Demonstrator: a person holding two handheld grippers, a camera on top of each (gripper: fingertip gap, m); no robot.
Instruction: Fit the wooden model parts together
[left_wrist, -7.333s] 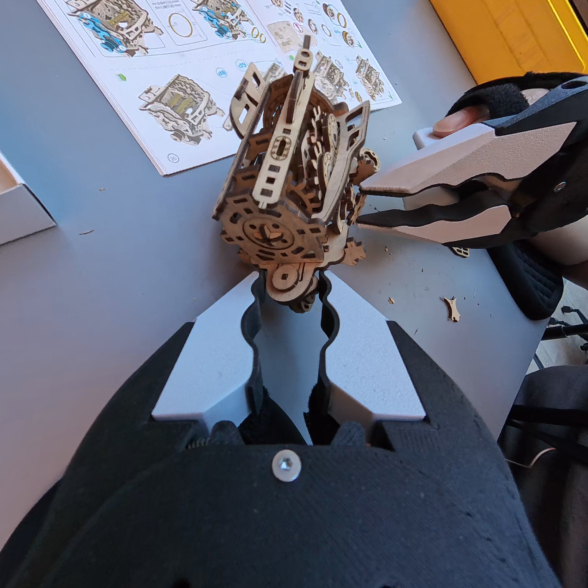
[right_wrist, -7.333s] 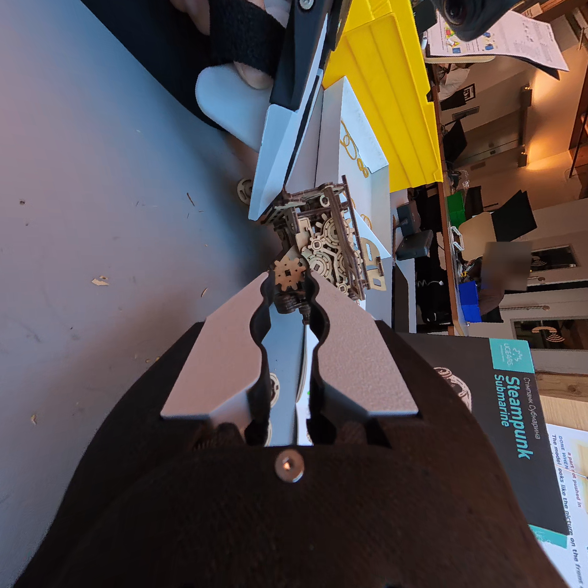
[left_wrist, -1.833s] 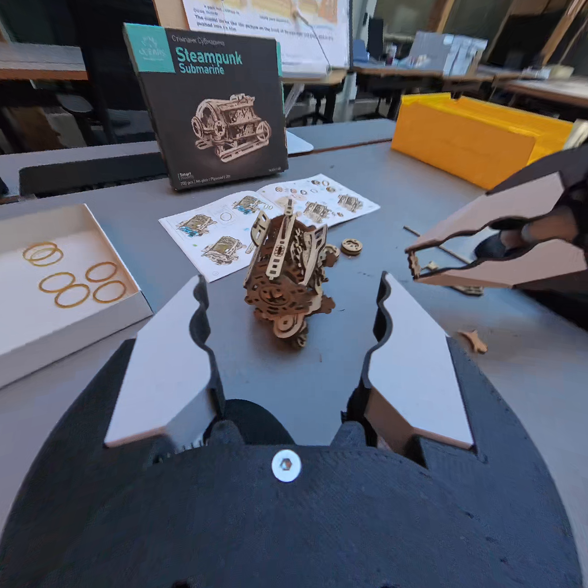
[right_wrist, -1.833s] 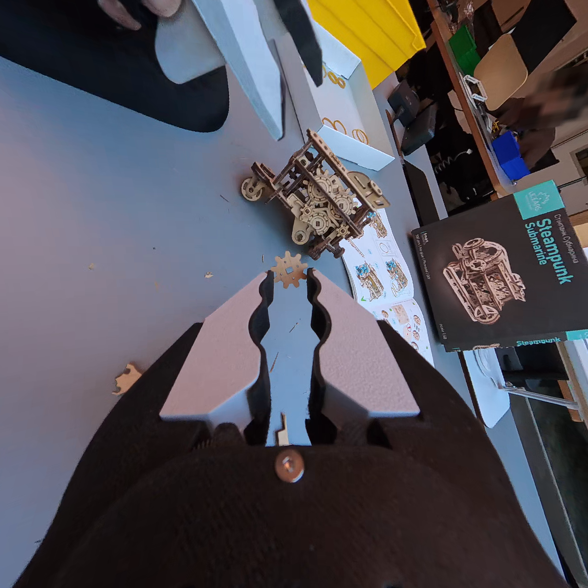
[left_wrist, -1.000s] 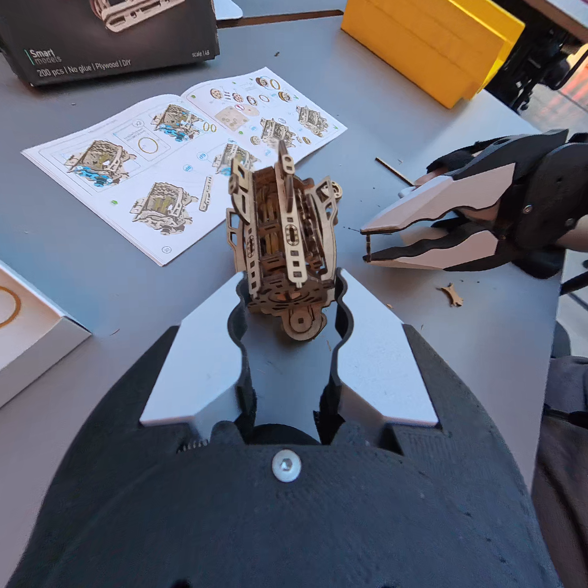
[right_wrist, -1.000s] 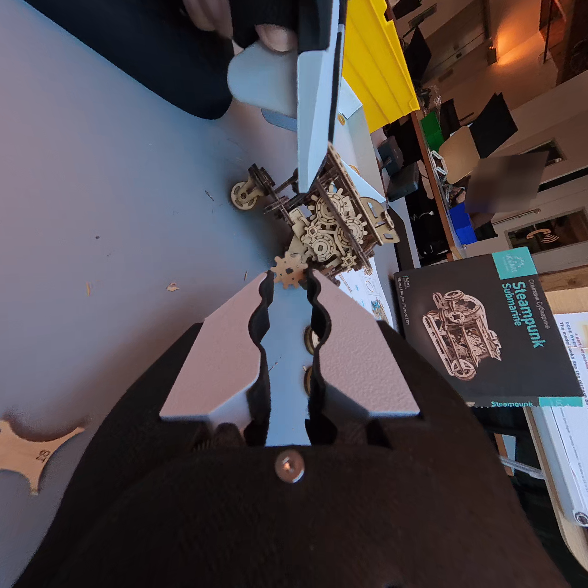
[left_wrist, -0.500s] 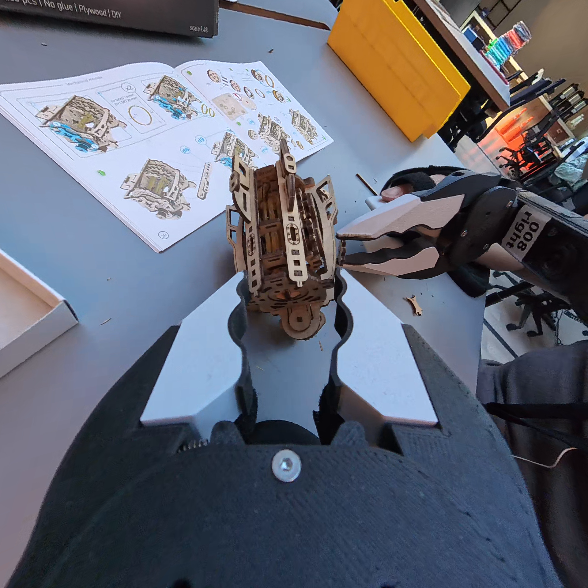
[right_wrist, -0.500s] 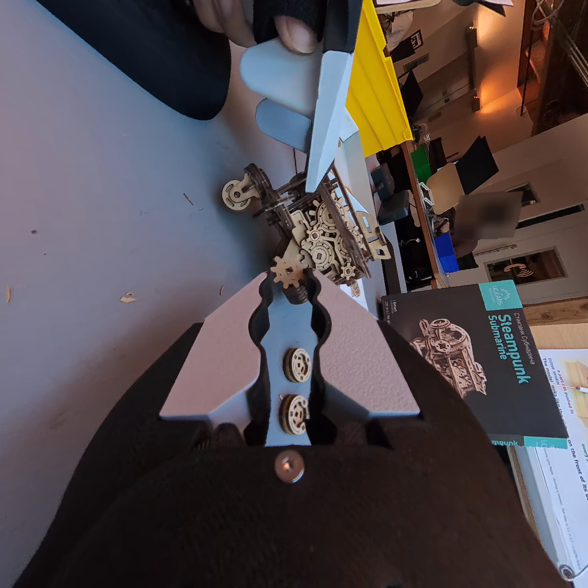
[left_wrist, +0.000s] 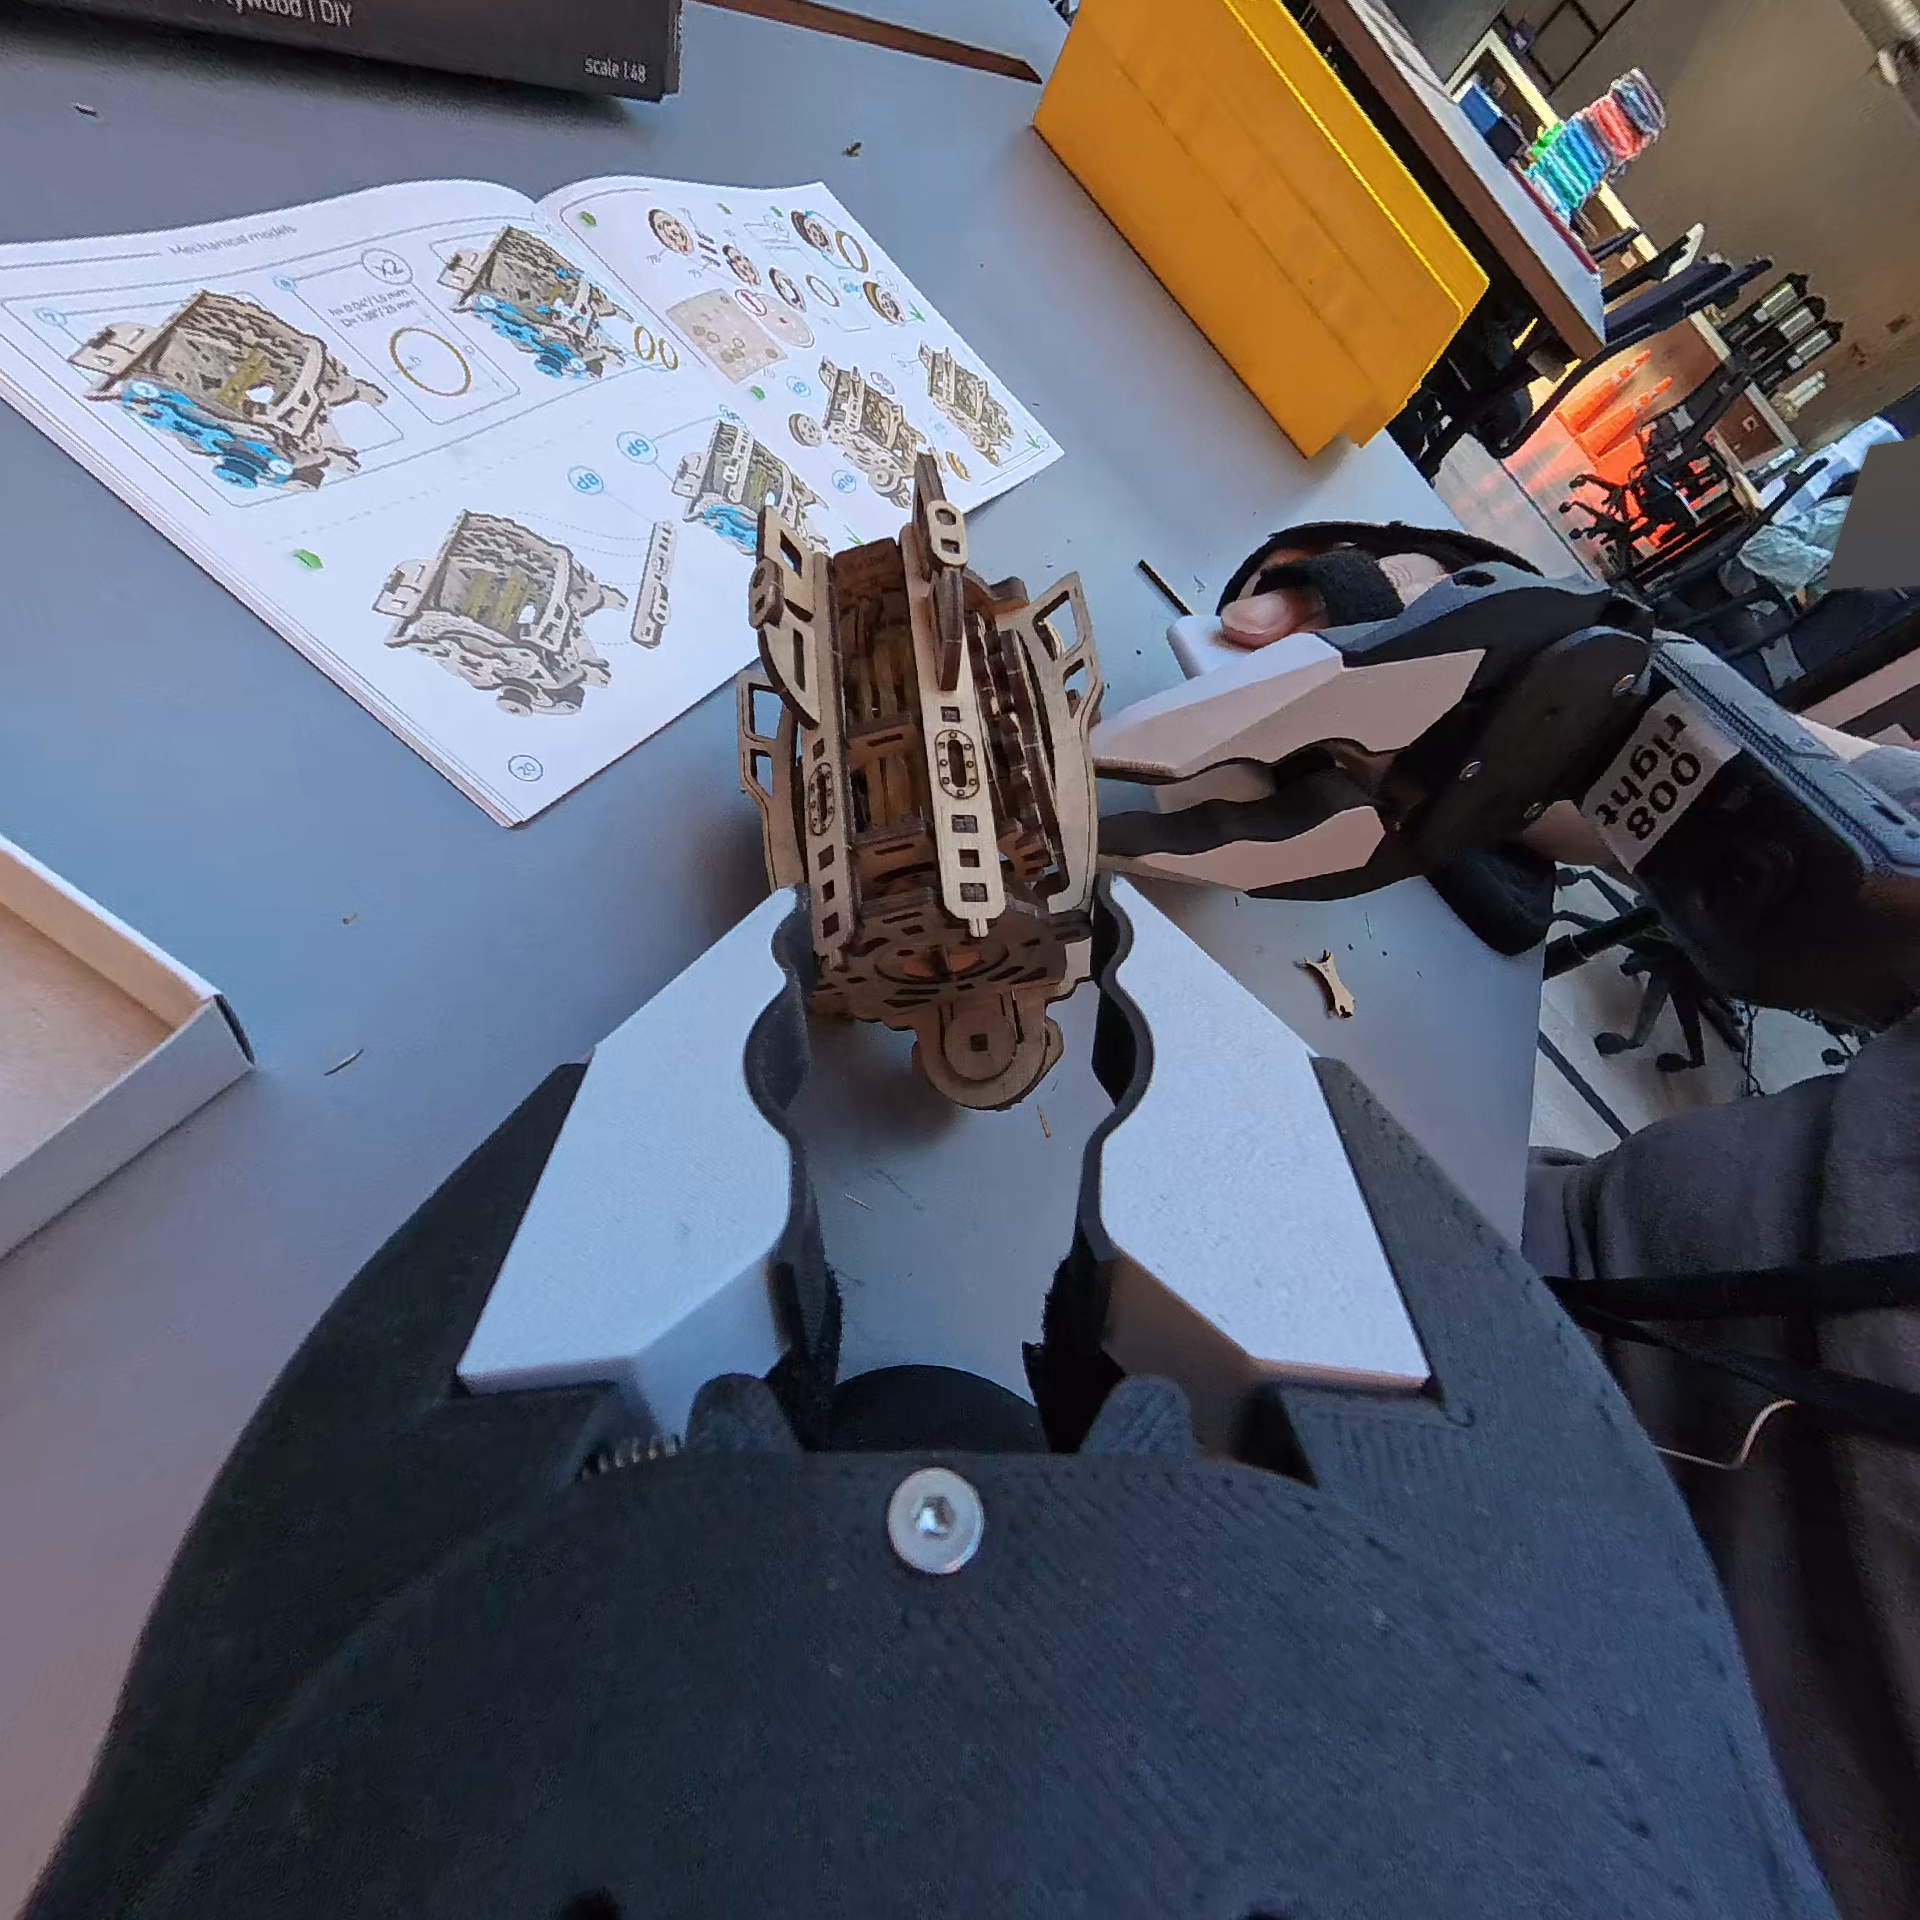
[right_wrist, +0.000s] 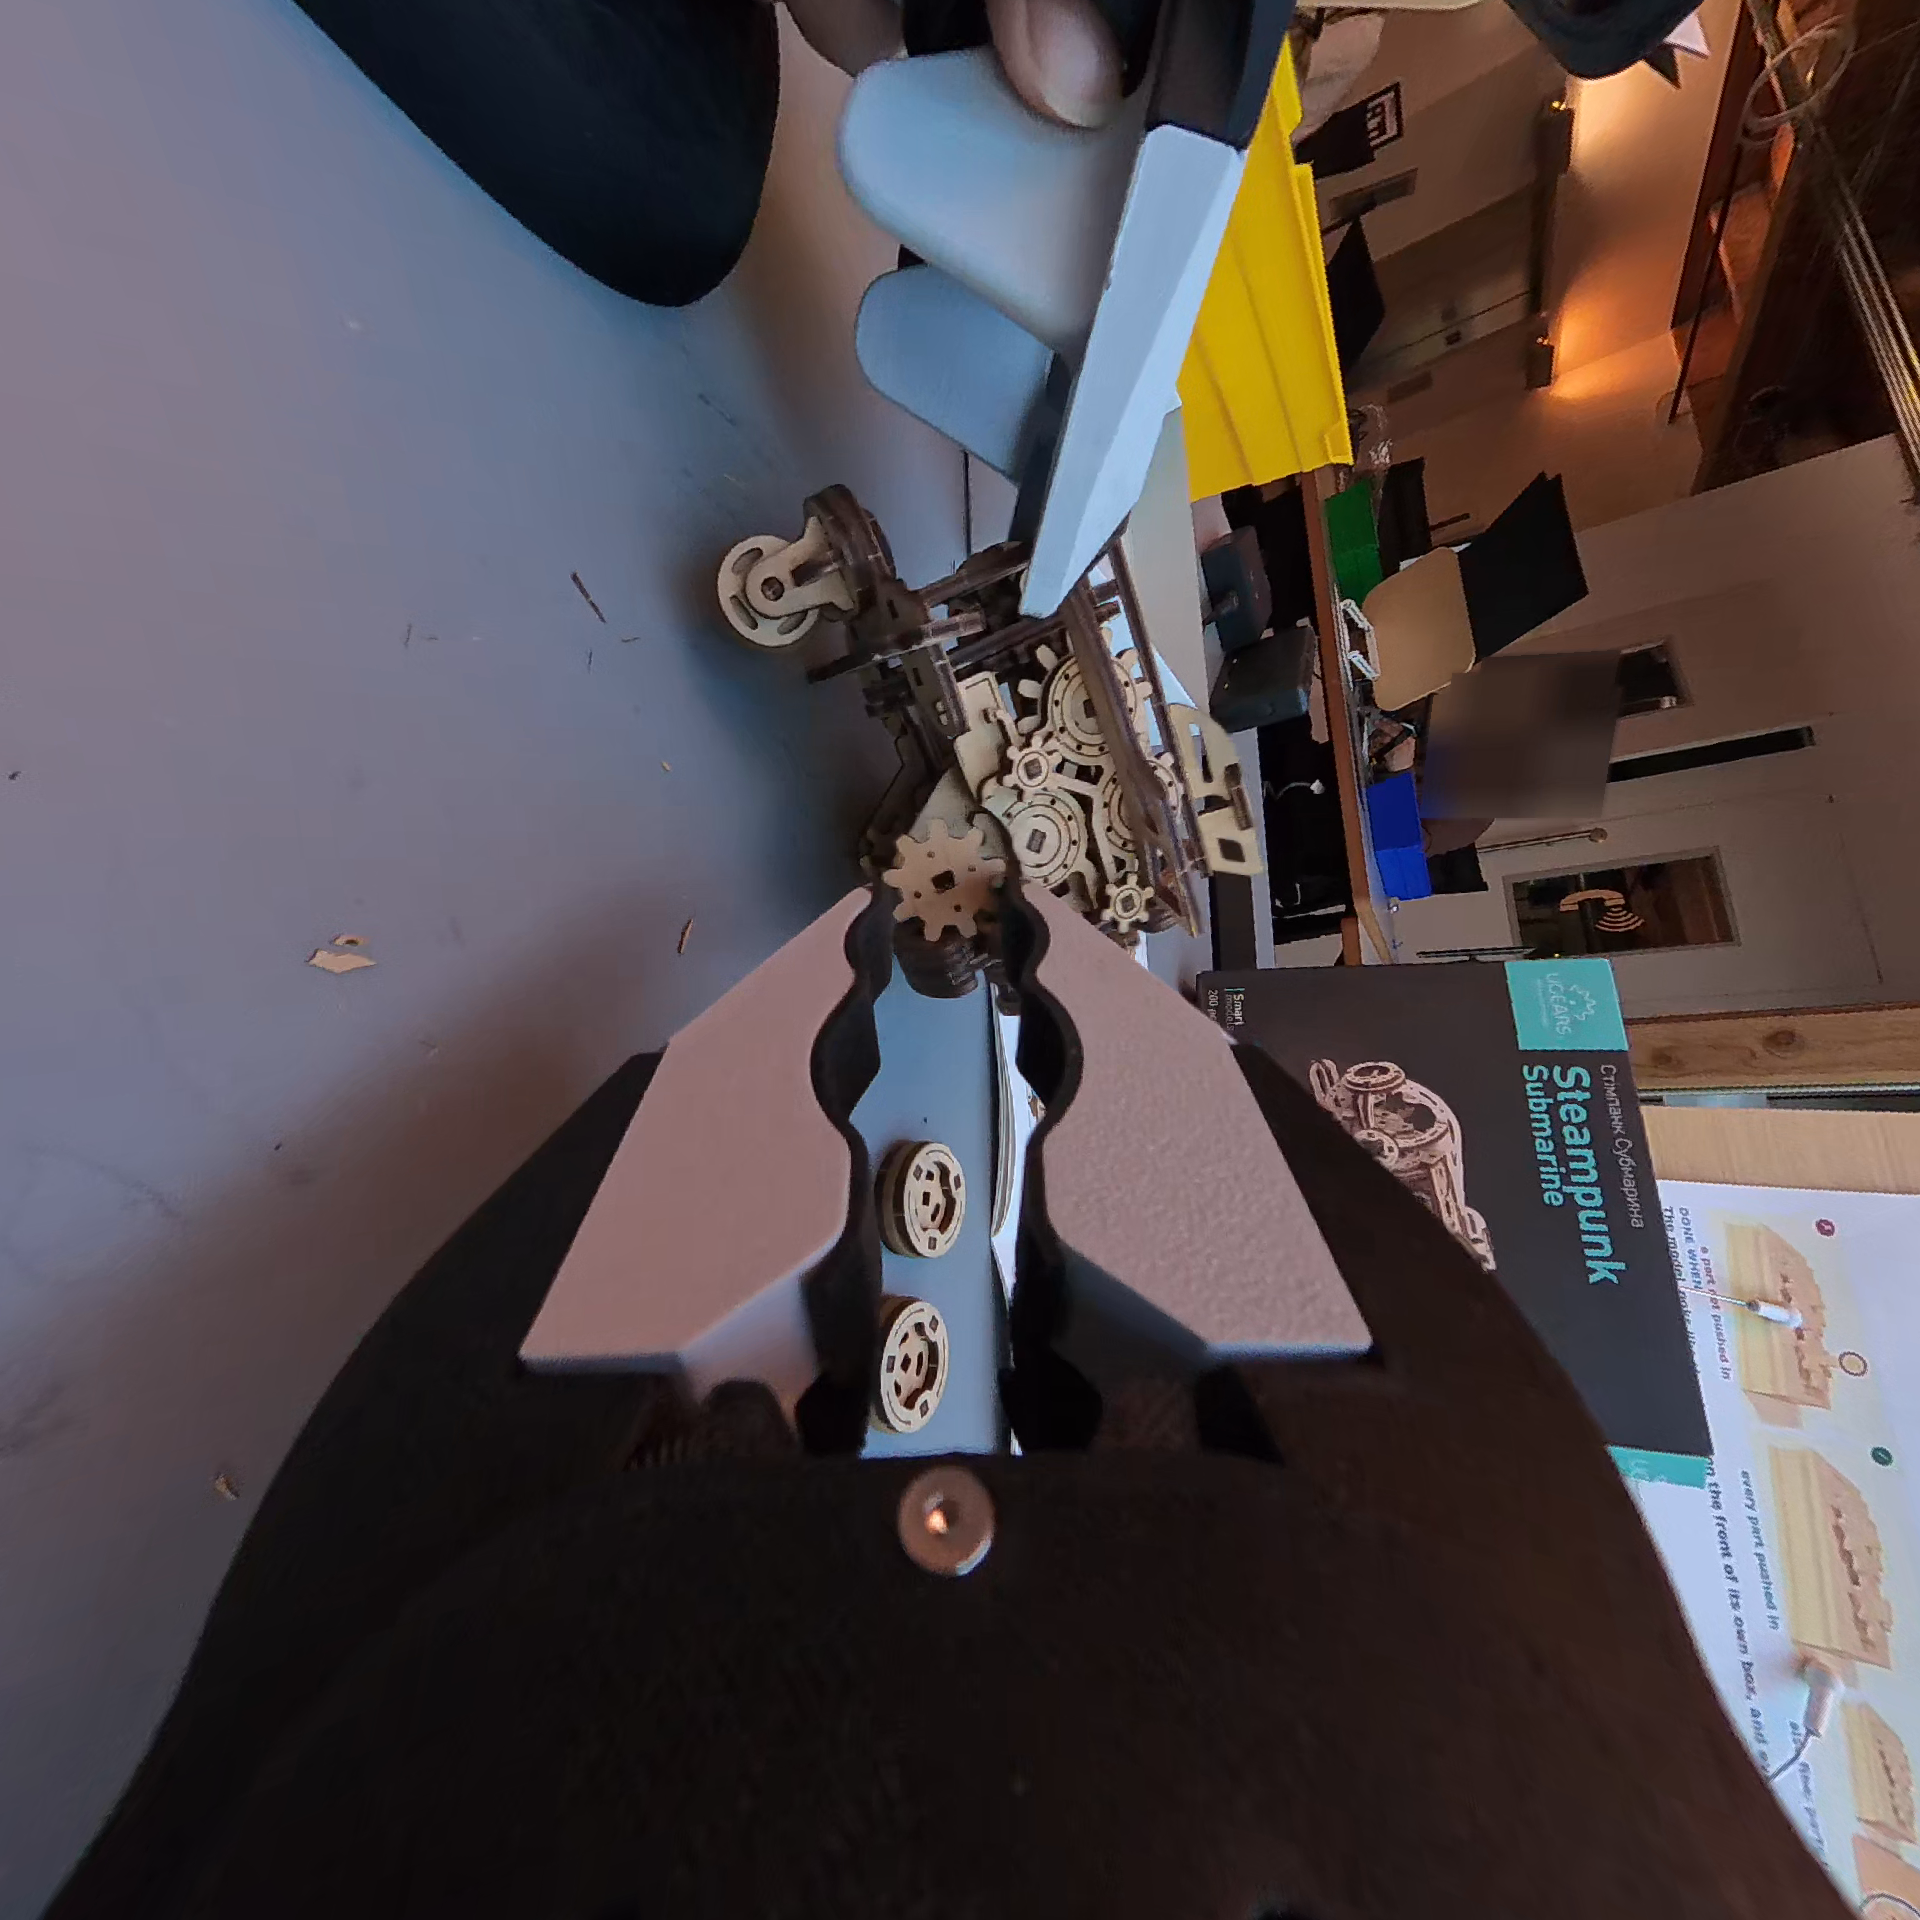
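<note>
On the grey table (left_wrist: 312, 935), the wooden model (left_wrist: 914, 790) serves as the landmark: it stands upright, its base clamped between the fingertips of the left gripper (left_wrist: 940, 935). Directly to the model's right, the right gripper (left_wrist: 1101, 805) meets its geared side, jaws closed on a small wooden gear (right_wrist: 940, 878) that touches the model's gear cluster in the right wrist view. Between that gripper's fingers, nearer its body, two loose wooden wheels (right_wrist: 914, 1278) lie on the table.

Left of the model and behind it, an open instruction booklet (left_wrist: 468, 416) lies flat, its nearest corner close to the model but apart from it. Farther left, a white box tray (left_wrist: 114, 1049) sits near the picture's edge, with bare table between it and the model. Behind and to the right of the model stands a yellow bin (left_wrist: 1247, 218), well apart. The table edge runs just beyond the right gripper, with a small wood scrap (left_wrist: 1333, 982) near it. A dark product box (right_wrist: 1455, 1195) stands past the booklet. Beyond the table lie office chairs and desks.
</note>
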